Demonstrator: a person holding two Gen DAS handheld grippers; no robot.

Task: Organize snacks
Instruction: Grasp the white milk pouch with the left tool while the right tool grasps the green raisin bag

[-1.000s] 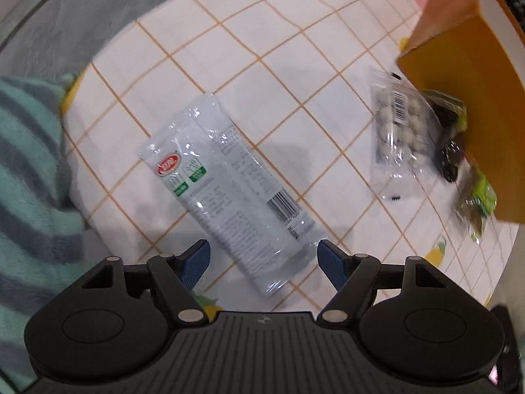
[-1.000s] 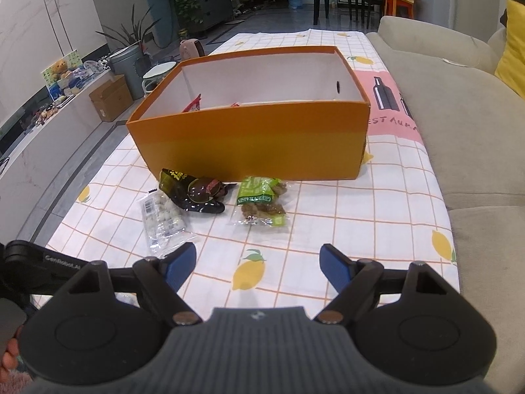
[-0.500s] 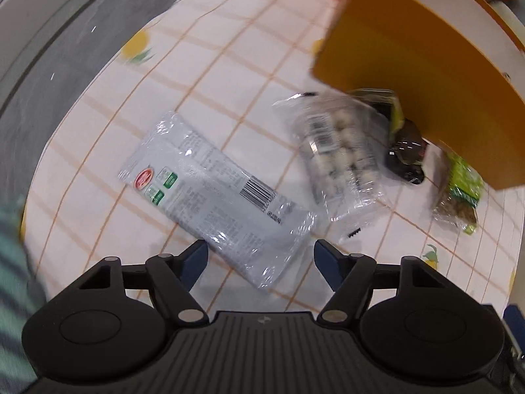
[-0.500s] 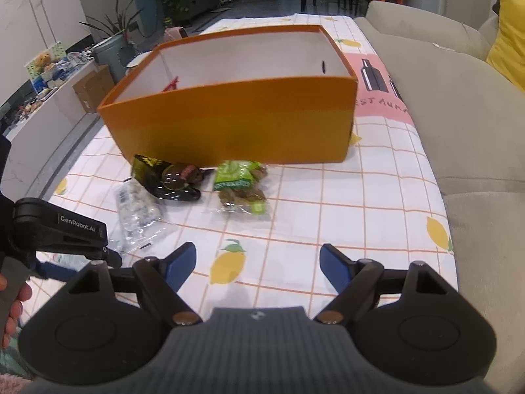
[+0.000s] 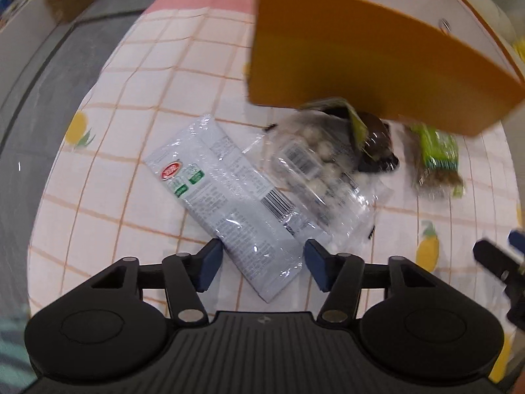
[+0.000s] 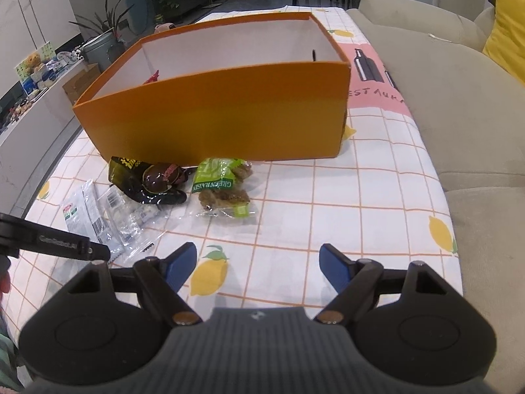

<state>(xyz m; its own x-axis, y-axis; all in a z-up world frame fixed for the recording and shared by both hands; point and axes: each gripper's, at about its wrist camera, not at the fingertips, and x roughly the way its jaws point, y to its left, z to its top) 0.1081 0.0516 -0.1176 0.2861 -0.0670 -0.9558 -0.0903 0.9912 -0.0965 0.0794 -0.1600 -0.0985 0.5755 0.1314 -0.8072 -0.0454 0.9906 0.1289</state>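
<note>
A long silvery snack packet (image 5: 226, 197) lies on the checked tablecloth, its near end between the fingers of my open left gripper (image 5: 261, 264). It leans against a clear bag of white balls (image 5: 315, 170). A dark brown packet (image 5: 374, 144) and a green raisin bag (image 5: 436, 157) lie in front of the orange box (image 5: 370, 62). In the right wrist view the same box (image 6: 223, 115), dark packet (image 6: 154, 180), green bag (image 6: 223, 187) and silvery packet (image 6: 82, 216) show. My right gripper (image 6: 257, 264) is open and empty above the cloth.
The left gripper's body (image 6: 52, 239) reaches in at the right wrist view's left edge. A beige sofa (image 6: 459, 98) runs along the table's right side. A red item (image 6: 152, 77) lies inside the box. The table edge and floor are at the left (image 5: 39, 65).
My left gripper has swung round toward the box and moved onto the silvery packet, whose end now sits between the fingers. My right gripper moved slightly closer to the snacks.
</note>
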